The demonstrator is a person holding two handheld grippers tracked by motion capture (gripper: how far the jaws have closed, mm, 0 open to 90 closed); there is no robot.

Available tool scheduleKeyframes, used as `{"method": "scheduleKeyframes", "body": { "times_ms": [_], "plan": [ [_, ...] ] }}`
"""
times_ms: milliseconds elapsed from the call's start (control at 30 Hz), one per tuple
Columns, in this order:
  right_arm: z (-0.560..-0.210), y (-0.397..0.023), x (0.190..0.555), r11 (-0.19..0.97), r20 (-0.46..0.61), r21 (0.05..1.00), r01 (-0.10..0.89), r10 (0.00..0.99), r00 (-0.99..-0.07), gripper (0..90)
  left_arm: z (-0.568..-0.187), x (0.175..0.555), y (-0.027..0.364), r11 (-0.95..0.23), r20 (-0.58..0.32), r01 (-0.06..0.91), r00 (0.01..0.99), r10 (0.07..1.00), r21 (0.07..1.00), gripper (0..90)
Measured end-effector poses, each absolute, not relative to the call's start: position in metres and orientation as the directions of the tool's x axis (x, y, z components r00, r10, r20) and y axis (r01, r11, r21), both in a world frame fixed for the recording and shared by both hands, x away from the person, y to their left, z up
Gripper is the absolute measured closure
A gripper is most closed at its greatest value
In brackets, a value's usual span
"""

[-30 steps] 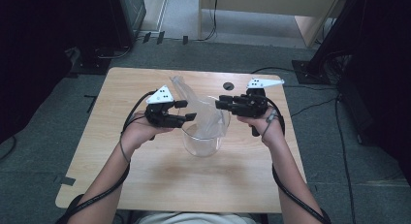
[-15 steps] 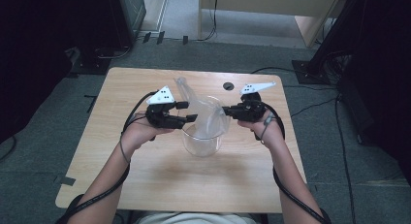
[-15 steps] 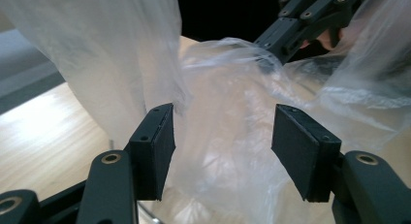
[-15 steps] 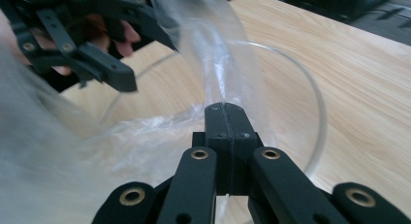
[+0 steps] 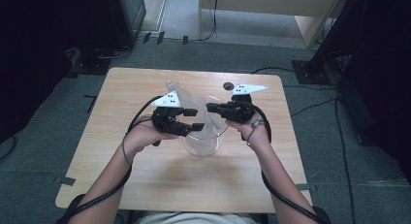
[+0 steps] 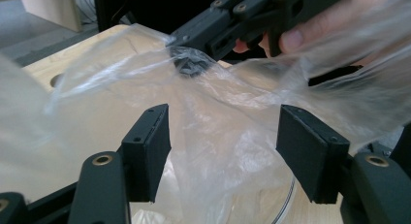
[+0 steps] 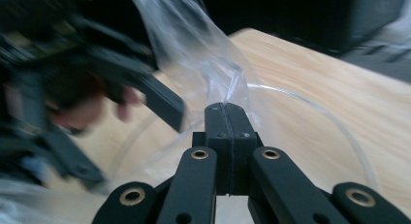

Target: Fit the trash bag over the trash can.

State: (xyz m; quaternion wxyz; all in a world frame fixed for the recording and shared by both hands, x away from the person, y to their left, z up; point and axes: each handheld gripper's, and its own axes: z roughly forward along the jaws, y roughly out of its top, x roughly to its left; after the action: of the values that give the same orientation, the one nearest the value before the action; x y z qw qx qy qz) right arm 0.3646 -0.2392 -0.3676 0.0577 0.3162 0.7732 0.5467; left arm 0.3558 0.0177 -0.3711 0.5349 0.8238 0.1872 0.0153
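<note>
So the right gripper (image 7: 228,110) is clamped shut on the edge of a thin clear plastic bag (image 7: 194,54), which sits over a round clear glass bowl (image 5: 202,145) mid-table. The left gripper (image 6: 223,146) has just been opening, jaws apart with film between them, not pinched. I'd close it on the opposite edge and pull gently; that film looks tear-prone.

Lab or workshop: bare wooden table (image 5: 160,185), floor cables (image 5: 310,105), dark equipment stands (image 5: 334,44).
</note>
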Motion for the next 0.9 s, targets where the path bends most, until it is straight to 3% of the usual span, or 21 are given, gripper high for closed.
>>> {"method": "scheduleKeyframes", "body": {
  "times_ms": [233, 367, 433, 567, 767, 900],
  "plan": [
    [-0.365, -0.237, 0.362, 0.211, 0.238, 0.883, 0.419, 0.567, -0.789, 90.0, -0.361, 0.355, 0.014, -0.240, -0.255, 0.367, 0.883, 0.394, 0.899, 35.1],
    [-0.362, -0.232, 0.359, 0.213, 0.229, 0.887, 0.410, 0.569, -0.790, 90.0, -0.365, 0.354, 0.006, -0.223, -0.287, 0.413, 0.851, 0.439, 0.883, 34.7],
    [-0.361, -0.232, 0.358, 0.197, 0.232, 0.890, 0.411, 0.581, -0.780, 90.0, -0.369, 0.354, 0.003, -0.254, -0.261, 0.414, 0.841, 0.474, 0.874, 35.9],
    [-0.359, -0.234, 0.357, 0.171, 0.263, 0.887, 0.429, 0.576, -0.774, 90.0, -0.379, 0.356, 0.001, -0.313, -0.219, 0.406, 0.843, 0.492, 0.859, 50.7],
    [-0.359, -0.233, 0.357, 0.183, 0.260, 0.886, 0.426, 0.565, -0.783, 90.0, -0.378, 0.355, 0.004, -0.343, -0.183, 0.368, 0.865, 0.468, 0.864, 87.4],
    [-0.359, -0.235, 0.357, 0.185, 0.262, 0.884, 0.430, 0.566, -0.781, 90.0, -0.377, 0.355, 0.007, -0.346, -0.177, 0.362, 0.868, 0.464, 0.865, 90.0]
  ]
}}
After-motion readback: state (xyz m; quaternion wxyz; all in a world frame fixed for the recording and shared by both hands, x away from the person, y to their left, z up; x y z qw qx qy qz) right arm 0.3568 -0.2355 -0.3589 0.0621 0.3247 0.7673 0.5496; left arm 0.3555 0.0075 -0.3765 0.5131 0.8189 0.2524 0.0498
